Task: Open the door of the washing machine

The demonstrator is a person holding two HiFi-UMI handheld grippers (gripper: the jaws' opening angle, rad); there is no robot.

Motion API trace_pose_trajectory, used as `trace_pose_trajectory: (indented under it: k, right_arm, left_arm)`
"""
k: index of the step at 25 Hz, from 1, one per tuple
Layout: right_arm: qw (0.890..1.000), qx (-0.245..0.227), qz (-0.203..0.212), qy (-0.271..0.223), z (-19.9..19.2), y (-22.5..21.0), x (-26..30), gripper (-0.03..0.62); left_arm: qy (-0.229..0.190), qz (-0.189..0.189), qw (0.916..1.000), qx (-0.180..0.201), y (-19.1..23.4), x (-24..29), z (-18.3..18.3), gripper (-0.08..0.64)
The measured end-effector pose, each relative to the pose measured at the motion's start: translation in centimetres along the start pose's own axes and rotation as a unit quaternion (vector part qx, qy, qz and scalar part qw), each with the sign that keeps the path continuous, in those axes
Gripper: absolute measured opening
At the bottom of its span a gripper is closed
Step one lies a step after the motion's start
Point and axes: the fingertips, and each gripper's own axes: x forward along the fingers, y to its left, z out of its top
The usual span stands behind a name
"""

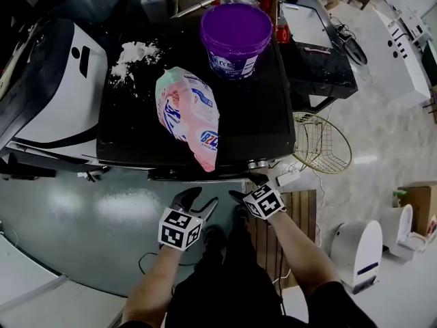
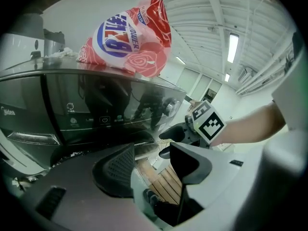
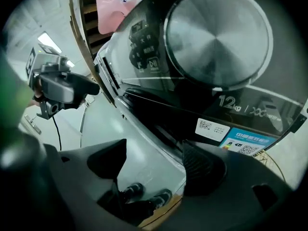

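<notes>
Spread and empty: left gripper (image 1: 202,198), right gripper (image 1: 247,190). Right nearer the glossy black washing machine (image 1: 256,115); dark door (image 2: 84,142) just ahead, below the machine's panel.

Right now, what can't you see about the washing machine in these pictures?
- The door handle, head view: the washing machine has its black top facing the camera, so the whole front is hidden.
- The door below the control panel, left gripper view: that area is dark, and the left gripper blocks it with its own body.
- The print on the blue sticker, right gripper view: too small to read.
</notes>
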Motion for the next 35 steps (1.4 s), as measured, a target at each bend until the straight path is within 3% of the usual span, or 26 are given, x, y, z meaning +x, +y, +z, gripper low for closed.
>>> trace_pose_trajectory:
  k: [9, 19, 23, 29, 35]
  right_arm:
    - [0.998, -0.038, -0.006, 0.053, -1.5, -1.8, 3.2, 0.365]
    - [0.988, -0.114, -0.045, 0.089, -2.3, -2.4, 3.6, 0.234]
    - [0.979, -0.169, -0.062, 0.092, -2.6, -2.9, 3.4, 0.156]
    - [0.969, -0.202, -0.091, 0.106, -2.3, -3.1, 3.5, 0.145]
    - [0.961, -0.238, -0.085, 0.113, -2.5, -3.1, 3.5, 0.124]
  left_arm:
    - [0.008, 0.01, 0.9997, -0.022, 0.0, 0.4, -0.6, 0.242]
    - [0.014, 0.013, 0.9982, -0.057, 0.1, 1.0, -2.5, 0.241]
    - [0.017, 0.009, 0.9983, -0.056, -0.1, 1.3, -2.6, 0.239]
    - [0.008, -0.005, 0.9983, -0.058, -0.5, 2.2, -2.8, 0.239]
    - [0.007, -0.006, 0.9983, -0.057, -0.9, 1.7, -3.5, 0.239]
